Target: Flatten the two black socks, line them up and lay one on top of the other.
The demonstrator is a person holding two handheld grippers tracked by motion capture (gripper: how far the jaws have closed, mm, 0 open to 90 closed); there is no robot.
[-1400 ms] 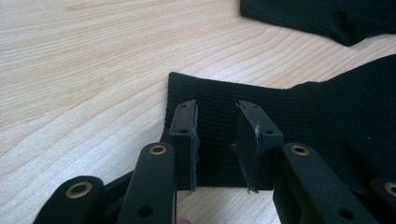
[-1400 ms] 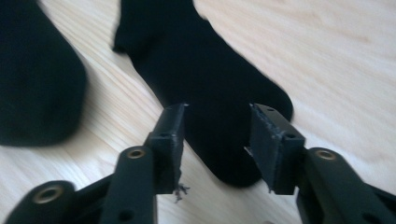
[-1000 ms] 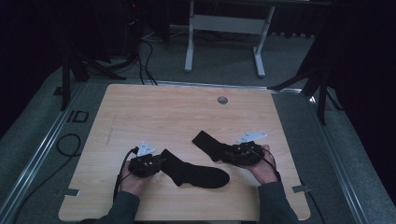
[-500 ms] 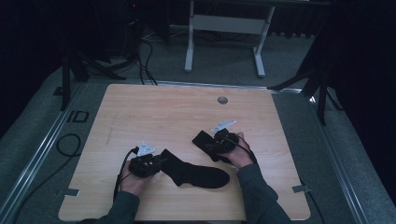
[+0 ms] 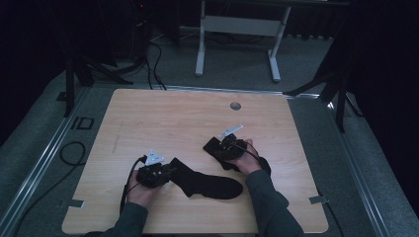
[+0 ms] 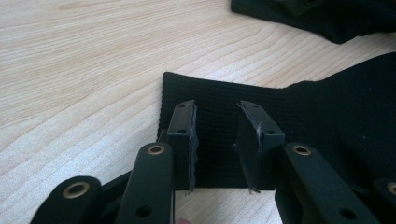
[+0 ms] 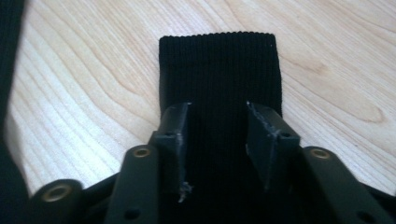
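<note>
Left hand-held gripper (image 5: 165, 173): near-left of the bench, jaws standing wide, set over the cuff end of the near sock; in the left gripper view (image 6: 215, 140) the ribbed cuff lies flat between the pads, no pinch visible.
Right hand-held gripper (image 5: 220, 148): right of centre, lying over the far sock; in the right gripper view (image 7: 217, 140) jaws have just been closing, a clear gap left, ribbed cuff between them, pads not pressing on it.
Near sock (image 5: 207, 182): black, flat on the bench, cuff at the left, toe pointing right, near the front edge.
Far sock (image 5: 211, 146): black, just beyond and to the right of the near sock, cuff toward the left; its other end shows near the right wrist.
Sock spacing: close together; touching or apart cannot be told from the high view.
Bench (image 5: 163, 118): light wood top, far half bare.
Grommet (image 5: 235, 105): small round fitting at the far edge, well apart from both socks.
</note>
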